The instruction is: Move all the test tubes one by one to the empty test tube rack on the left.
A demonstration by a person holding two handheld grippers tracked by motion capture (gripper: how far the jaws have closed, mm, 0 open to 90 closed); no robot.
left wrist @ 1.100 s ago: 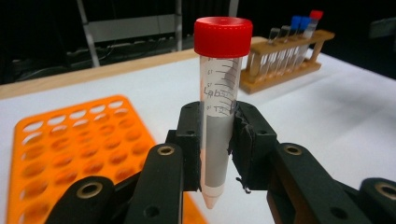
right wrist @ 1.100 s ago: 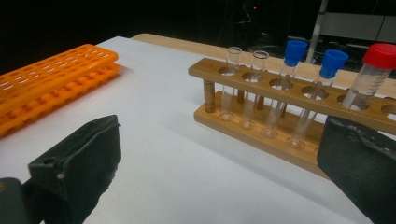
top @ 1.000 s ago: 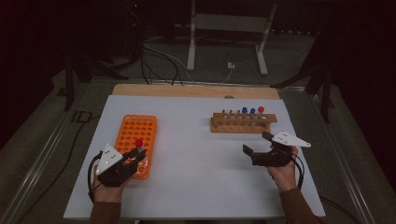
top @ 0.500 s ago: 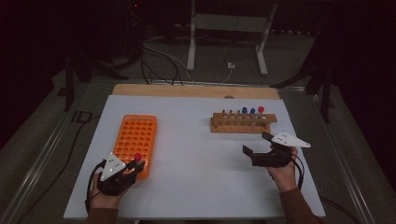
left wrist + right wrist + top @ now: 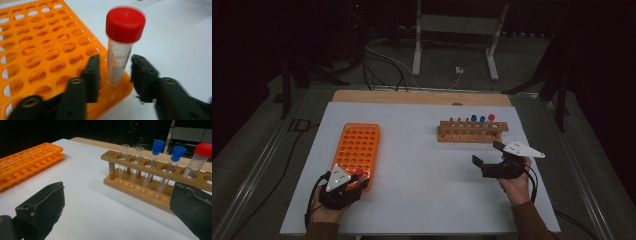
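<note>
A red-capped tube (image 5: 119, 60) stands upright in a near corner hole of the orange rack (image 5: 37, 50); from above its cap (image 5: 359, 172) shows at the rack's near right corner. My left gripper (image 5: 115, 60) is open, one jaw on each side of the tube with small gaps. In the high view the left gripper (image 5: 356, 181) sits at the rack's near end (image 5: 357, 145). My right gripper (image 5: 487, 153) is open and holds nothing, just in front of the wooden rack (image 5: 472, 131). The right gripper (image 5: 118, 192) faces that wooden rack (image 5: 150, 167).
The wooden rack carries two uncapped clear tubes (image 5: 123, 162), two blue-capped tubes (image 5: 156, 155) and one red-capped tube (image 5: 198, 160). The white table top (image 5: 427, 175) lies between the two racks. The orange rack (image 5: 27, 160) is far to the left in the right gripper view.
My left gripper came down with the red-capped tube, set it in the orange rack's corner hole, opened and drew back toward the person. The right gripper stayed put.
</note>
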